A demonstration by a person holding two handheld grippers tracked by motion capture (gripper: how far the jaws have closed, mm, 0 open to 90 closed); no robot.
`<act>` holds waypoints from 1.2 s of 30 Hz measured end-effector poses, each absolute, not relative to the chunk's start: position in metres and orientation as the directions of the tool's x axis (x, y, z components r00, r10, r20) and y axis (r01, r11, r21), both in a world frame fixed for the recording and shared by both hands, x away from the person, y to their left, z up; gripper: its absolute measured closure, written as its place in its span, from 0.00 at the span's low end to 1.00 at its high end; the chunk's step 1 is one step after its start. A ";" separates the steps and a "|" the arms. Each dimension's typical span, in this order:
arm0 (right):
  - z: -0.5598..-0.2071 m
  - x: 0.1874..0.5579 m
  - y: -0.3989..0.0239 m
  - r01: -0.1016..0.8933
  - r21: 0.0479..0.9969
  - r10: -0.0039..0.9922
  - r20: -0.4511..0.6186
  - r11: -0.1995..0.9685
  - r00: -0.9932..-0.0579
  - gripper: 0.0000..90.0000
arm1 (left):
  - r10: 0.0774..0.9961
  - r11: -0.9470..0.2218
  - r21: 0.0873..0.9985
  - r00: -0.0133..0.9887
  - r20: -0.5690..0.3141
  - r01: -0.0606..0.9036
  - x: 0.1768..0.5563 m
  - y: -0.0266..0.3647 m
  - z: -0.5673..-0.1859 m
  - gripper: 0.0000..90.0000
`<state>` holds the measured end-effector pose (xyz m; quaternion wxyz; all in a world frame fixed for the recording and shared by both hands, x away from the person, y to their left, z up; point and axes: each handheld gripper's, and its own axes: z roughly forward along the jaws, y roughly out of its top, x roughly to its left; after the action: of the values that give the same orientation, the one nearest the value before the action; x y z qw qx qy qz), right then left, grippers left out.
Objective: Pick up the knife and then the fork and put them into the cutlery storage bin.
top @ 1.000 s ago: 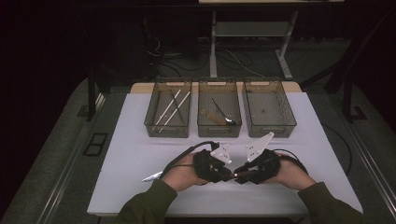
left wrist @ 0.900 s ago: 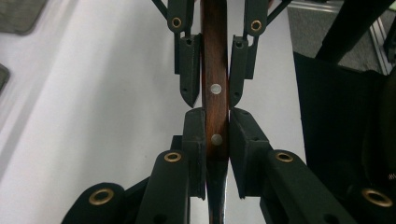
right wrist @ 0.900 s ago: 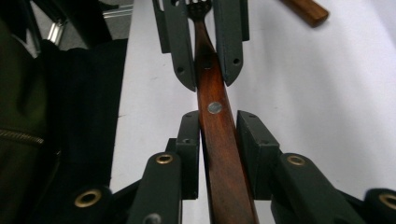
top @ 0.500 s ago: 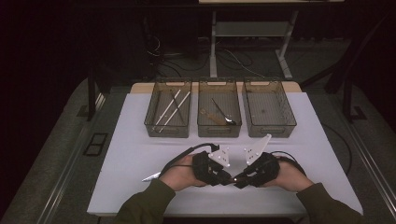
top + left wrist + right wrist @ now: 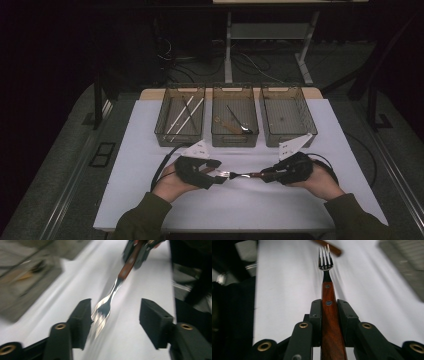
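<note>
A fork [image 5: 241,175] with a red-brown wooden handle hangs level over the white table cover [image 5: 150,130], between my two hands. My right gripper [image 5: 266,175] is shut on the handle, and in the right gripper view its pads [image 5: 345,315] clamp the wood while the tines [image 5: 325,262] point away. My left gripper [image 5: 221,176] faces it from the left. Its jaws have just been opening. In the left gripper view the fork's tines [image 5: 101,315] lie between the spread jaws of the left gripper [image 5: 117,315], close to the left pad [image 5: 81,317] and well apart from the other pad.
Three clear bins stand in a row at the back of the cover. The left bin [image 5: 180,143] holds long thin sticks, the middle bin [image 5: 234,144] holds utensils, the right bin [image 5: 285,86] looks bare. A blurred brown handle [image 5: 329,248] lies beyond the tines.
The two hands have drawn apart, the left one moving left. The left jaws have opened off the fork's tines. The right gripper keeps the handle.
</note>
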<state>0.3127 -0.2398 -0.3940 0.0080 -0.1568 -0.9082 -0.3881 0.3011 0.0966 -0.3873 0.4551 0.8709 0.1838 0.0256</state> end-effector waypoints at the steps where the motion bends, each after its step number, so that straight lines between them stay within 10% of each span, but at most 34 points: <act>1: -0.392 0.314 -0.244 0.300 0.709 0.298 0.132 0.638 -0.945 0.83 | 0.368 -0.509 0.806 0.923 -0.115 0.303 0.300 0.102 -0.389 0.43; 22: -0.346 0.354 -0.316 0.390 0.826 0.608 0.073 0.407 -0.791 0.83 | 0.547 -0.460 0.793 0.831 -0.099 0.398 0.281 0.156 -0.436 0.00; 36: -0.347 0.417 -0.345 0.561 0.772 0.834 0.076 0.297 -0.547 0.83 | 0.547 -0.444 0.806 0.831 -0.102 0.391 0.283 0.156 -0.435 0.00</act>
<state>0.4165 -0.3453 -0.3469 -0.1733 -0.4435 -0.7865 -0.3932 0.2830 0.1564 -0.4352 0.4485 0.8452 0.2775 0.0866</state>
